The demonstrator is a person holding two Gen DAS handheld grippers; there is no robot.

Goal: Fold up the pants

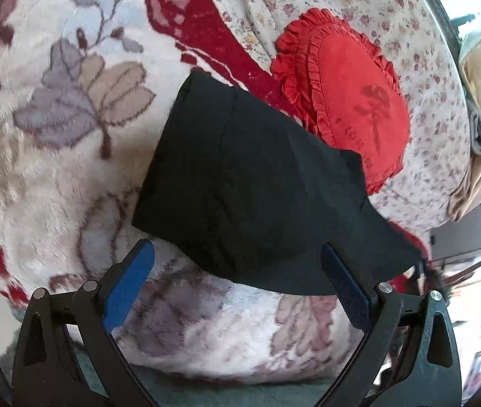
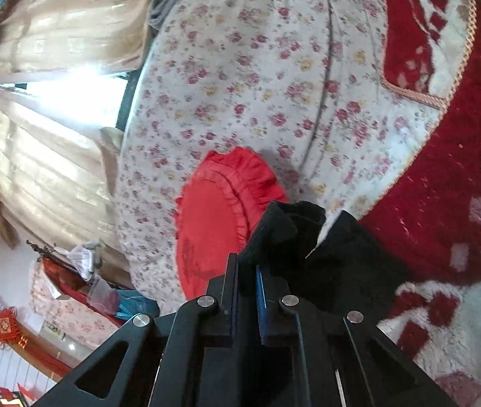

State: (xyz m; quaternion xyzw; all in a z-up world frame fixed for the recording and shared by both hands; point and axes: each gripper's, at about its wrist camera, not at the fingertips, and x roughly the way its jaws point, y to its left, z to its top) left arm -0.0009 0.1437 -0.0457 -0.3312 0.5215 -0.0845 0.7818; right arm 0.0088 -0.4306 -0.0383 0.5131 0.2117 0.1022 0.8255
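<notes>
The black pants [image 1: 240,169] lie folded into a compact slab on the plush bed blanket, their far edge against a red cushion. My left gripper [image 1: 237,259] hovers just before their near edge, its blue-padded fingers [image 1: 132,285] spread wide with nothing pinched between them. In the right wrist view my right gripper [image 2: 246,266] has its jaws nearly together, with a bunched corner of the black pants [image 2: 291,227] clamped between the pads. That corner is raised off the rest of the dark cloth, which spreads to the right.
A red ruffled cushion [image 1: 348,101] [image 2: 213,224] lies right behind the pants on a rolled floral quilt [image 1: 342,6] [image 2: 257,68]. The cream blanket [image 1: 54,142] has leaf patterns and red borders [image 2: 443,186]. A curtained window [image 2: 37,129] and cluttered furniture stand beyond the bed.
</notes>
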